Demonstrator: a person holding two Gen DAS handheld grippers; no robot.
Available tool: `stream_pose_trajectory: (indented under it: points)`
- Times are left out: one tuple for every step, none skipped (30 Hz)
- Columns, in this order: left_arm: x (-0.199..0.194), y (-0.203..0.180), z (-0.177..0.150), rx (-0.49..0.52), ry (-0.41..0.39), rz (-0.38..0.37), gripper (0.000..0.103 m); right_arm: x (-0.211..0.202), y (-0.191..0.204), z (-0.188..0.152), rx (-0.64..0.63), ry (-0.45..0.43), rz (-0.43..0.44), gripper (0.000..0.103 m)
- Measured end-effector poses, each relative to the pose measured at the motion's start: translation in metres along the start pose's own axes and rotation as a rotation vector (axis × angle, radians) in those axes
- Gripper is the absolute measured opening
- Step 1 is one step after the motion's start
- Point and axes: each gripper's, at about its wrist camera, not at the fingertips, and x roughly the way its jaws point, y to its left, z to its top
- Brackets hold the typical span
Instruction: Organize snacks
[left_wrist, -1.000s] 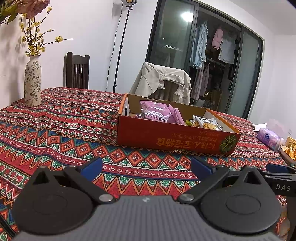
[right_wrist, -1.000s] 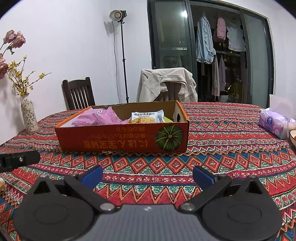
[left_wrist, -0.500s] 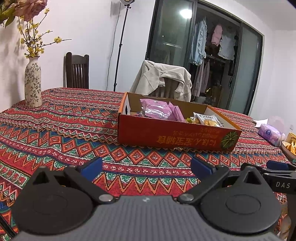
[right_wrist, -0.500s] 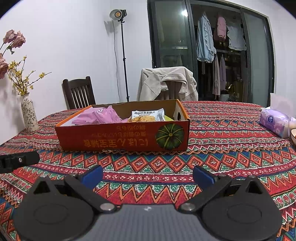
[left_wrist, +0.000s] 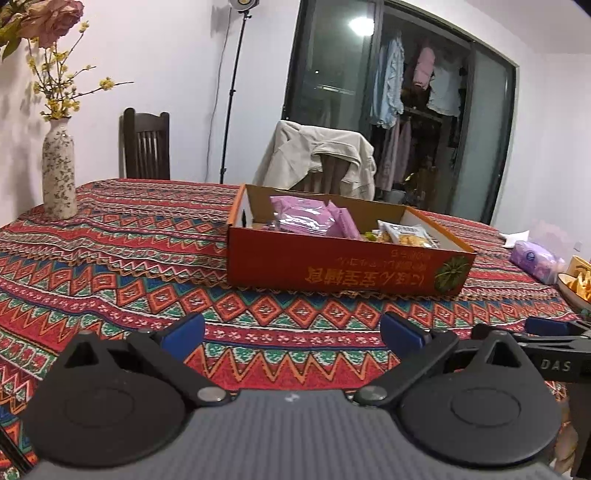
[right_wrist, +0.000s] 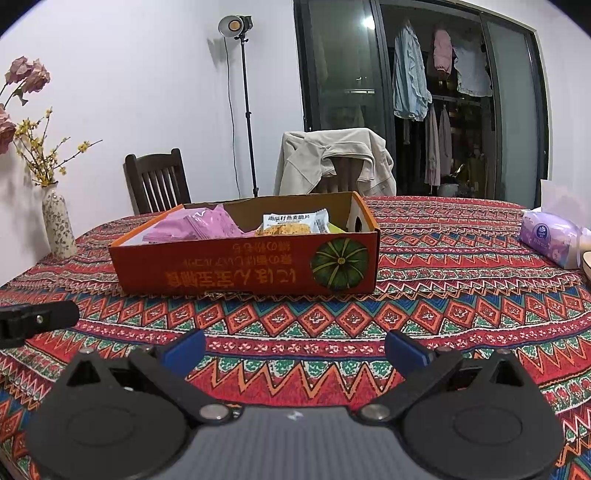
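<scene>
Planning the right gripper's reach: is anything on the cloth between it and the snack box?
Nothing visible: only bare tablecloth lies between the open right gripper and the orange box. The left gripper's tip sits off to the side.

Patterned tablecloth table (right_wrist: 443, 295), orange snack box (right_wrist: 243, 266), vase (right_wrist: 59, 225), tissue pack (right_wrist: 550, 236)

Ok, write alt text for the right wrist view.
An open black hand-held gripper with blue pads hovers empty over a red patterned tablecloth, facing an orange cardboard box holding pink snack packets and a white cracker packet. A purple tissue pack lies right.
</scene>
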Motion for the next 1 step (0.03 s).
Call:
stream_pose_trajectory:
  points:
    - [0.0003, -0.0005, 0.0003, 0.001, -0.001, 0.002, 0.103, 0.0009, -0.0001, -0.0001, 0.001, 0.002, -0.001, 0.103]
